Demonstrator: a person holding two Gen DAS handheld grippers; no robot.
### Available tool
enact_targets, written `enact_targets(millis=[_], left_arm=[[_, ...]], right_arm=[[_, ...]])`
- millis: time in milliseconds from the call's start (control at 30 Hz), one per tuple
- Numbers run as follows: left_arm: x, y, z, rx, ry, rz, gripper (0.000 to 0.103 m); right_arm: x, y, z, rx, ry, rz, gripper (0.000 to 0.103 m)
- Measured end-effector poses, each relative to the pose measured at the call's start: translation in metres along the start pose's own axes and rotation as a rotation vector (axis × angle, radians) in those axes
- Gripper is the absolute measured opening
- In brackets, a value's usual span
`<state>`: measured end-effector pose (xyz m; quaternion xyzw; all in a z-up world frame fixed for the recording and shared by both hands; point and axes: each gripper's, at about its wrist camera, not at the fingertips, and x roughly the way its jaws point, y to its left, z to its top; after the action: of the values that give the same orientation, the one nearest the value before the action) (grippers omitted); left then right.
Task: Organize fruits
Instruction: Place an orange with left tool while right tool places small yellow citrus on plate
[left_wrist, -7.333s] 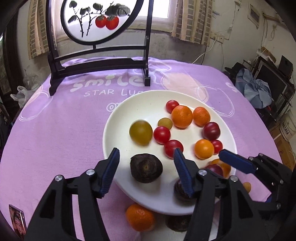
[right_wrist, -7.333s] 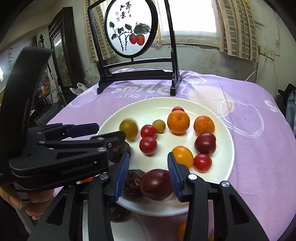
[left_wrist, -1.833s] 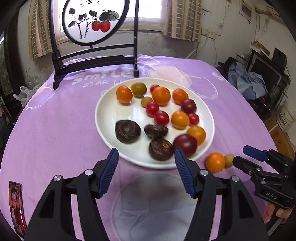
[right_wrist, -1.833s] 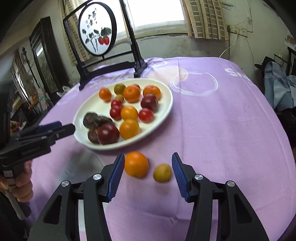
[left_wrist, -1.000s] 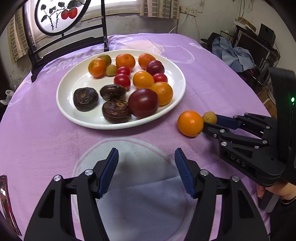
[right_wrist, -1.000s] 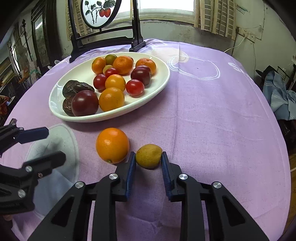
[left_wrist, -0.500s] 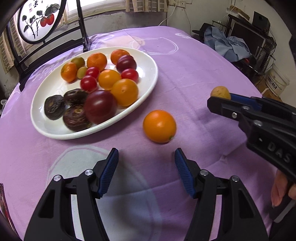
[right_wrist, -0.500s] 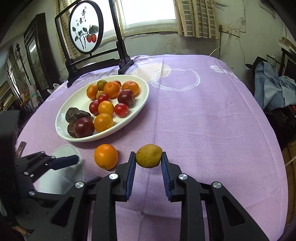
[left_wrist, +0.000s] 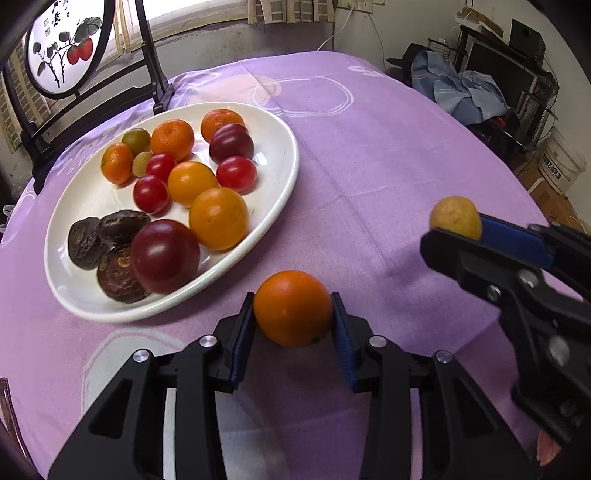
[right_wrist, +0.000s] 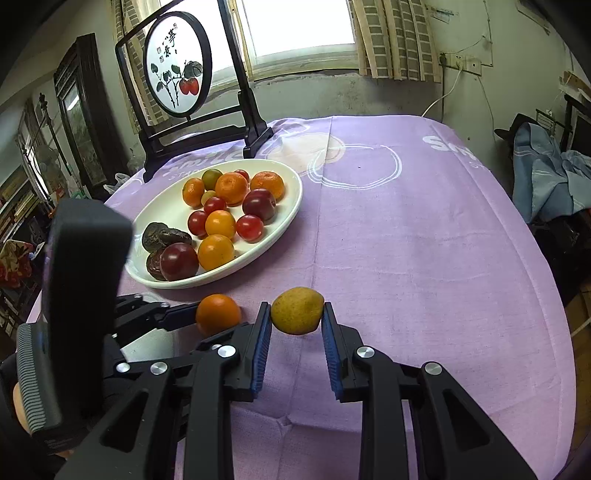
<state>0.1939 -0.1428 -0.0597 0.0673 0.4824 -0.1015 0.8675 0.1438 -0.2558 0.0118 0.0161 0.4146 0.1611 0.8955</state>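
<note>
My left gripper (left_wrist: 293, 317) is shut on an orange (left_wrist: 293, 307) on the purple cloth just below the white plate (left_wrist: 284, 192). The orange also shows in the right wrist view (right_wrist: 218, 314), with the left gripper (right_wrist: 201, 314) around it. My right gripper (right_wrist: 296, 325) is shut on a small yellow fruit (right_wrist: 297, 310) and holds it above the cloth, right of the orange. In the left wrist view this fruit (left_wrist: 455, 218) sits at the tip of the right gripper (left_wrist: 460, 230). The plate (right_wrist: 288, 214) holds several oranges, red tomatoes, plums and dark wrinkled fruits.
A black-framed round painted screen (right_wrist: 177, 66) stands on the table behind the plate. The purple tablecloth (right_wrist: 406, 240) spreads to the right. Blue clothes (right_wrist: 546, 177) and furniture lie beyond the table's right edge. A bucket (left_wrist: 561, 162) stands on the floor.
My left gripper has moved forward and closed on the orange, which lay free half a second ago. My right gripper keeps the yellow fruit lifted off the cloth.
</note>
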Motion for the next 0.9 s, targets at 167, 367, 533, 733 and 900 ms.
enact_targets(millis=[167,367,533,733,900], left_arm=[[-0.039,0.027,-0.006,-0.031,-0.074,-0.022,0.038],[-0.067,0.080,0.003,-0.065,-0.136,0.050,0.038],[-0.062,0.123,0.030,-0.129,-0.150,0.093,0.038],[-0.033,0.159,0.054,-0.204,-0.120,0.118,0.038],[-0.014,0.167,0.063,-0.211,-0.102,0.136,0.038]], right_arm=[[0.001,0.010,-0.004,-0.031,-0.016,0.014,0.028],[-0.005,0.030,0.005,-0.053,-0.044,0.051,0.028],[0.008,0.074,0.033,-0.142,-0.036,0.070,0.028],[0.049,0.105,0.067,-0.157,-0.011,0.081,0.028],[0.074,0.104,0.078,-0.102,0.008,0.068,0.028]])
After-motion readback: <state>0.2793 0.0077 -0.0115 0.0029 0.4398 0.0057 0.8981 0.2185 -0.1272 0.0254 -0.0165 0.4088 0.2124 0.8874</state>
